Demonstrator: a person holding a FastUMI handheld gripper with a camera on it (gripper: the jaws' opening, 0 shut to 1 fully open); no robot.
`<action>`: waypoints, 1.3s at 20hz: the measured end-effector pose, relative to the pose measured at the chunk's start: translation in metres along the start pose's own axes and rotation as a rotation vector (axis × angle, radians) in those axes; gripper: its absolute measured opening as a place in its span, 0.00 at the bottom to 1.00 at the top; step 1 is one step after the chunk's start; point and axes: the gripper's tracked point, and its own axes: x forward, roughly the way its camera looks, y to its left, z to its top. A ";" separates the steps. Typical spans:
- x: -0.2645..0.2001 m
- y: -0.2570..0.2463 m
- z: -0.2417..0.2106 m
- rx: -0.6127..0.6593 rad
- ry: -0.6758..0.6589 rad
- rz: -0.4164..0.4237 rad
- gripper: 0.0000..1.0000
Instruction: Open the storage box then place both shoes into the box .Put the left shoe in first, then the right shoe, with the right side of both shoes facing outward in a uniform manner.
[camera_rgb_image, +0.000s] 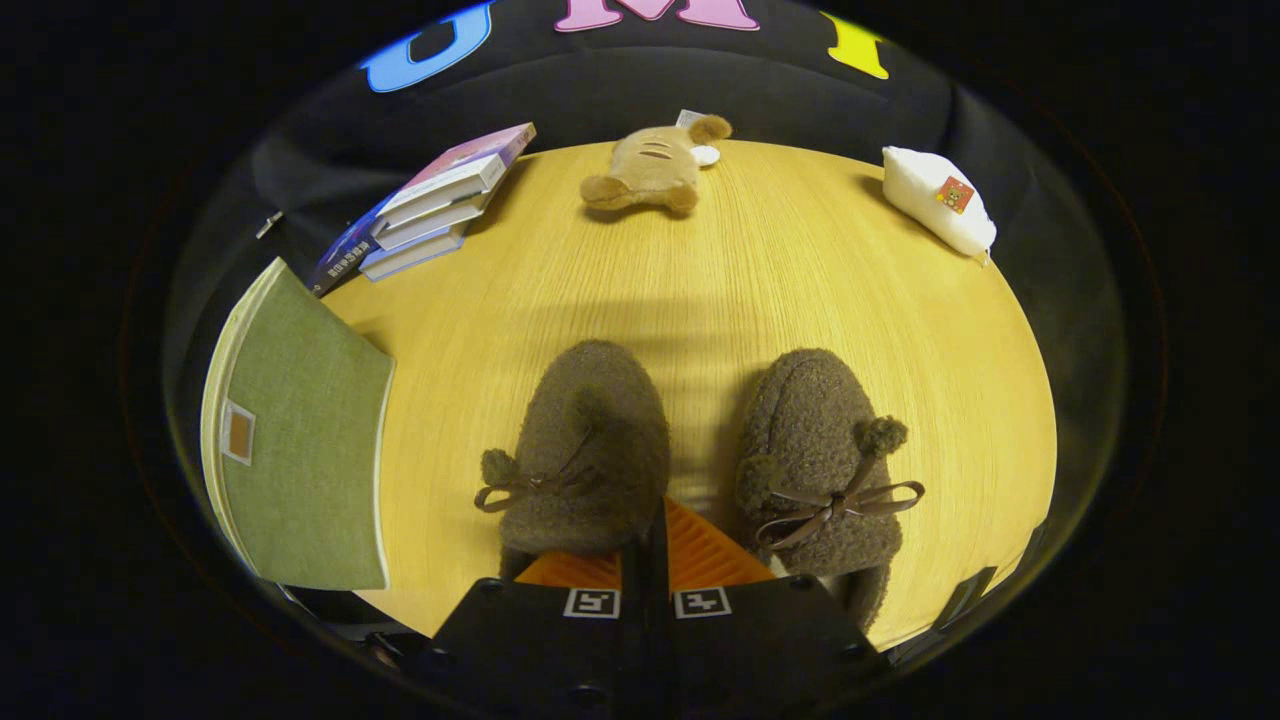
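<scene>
At the far left the green storage box (300, 440) lies at the edge of the round wooden table (760, 290), its fabric lid shut and a small label patch on its near-left part. Behind it, toward the back of the table, a stack of books (435, 205) sits fanned and overhanging the table's rim.

Moving right, the left brown fuzzy slipper (590, 450) lies on the table just ahead of my fingers, its long axis running away from me with the rounded toe pointing toward the back wall. Its bow and pom-pom (497, 466) hang off its left side. The heel end is hidden behind my fingers.

My gripper (646, 560) hangs low between the two slippers, its two fingers pressed together with only a thin seam between them and nothing pinched. The left finger overlaps the left slipper's heel in the view; I cannot tell if it touches.

Far beyond, at the back of the table, a tan plush toy (650, 165) lies flat.

The right slipper (815, 460) lies just beside my fingers, parallel to the first, toe also pointing away and leaning slightly left. Its ribbon bow (840, 500) and pom-pom (882, 435) sit on its right side.

At the back right edge of the table a small white pillow-like pouch (938, 200) lies with a small patch on it.
</scene>
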 end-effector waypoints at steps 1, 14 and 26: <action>-0.010 0.008 0.004 0.017 -0.008 0.028 0.05; -0.147 0.169 0.086 0.101 -0.094 0.368 0.05; -0.123 0.328 0.066 0.118 0.016 0.452 0.05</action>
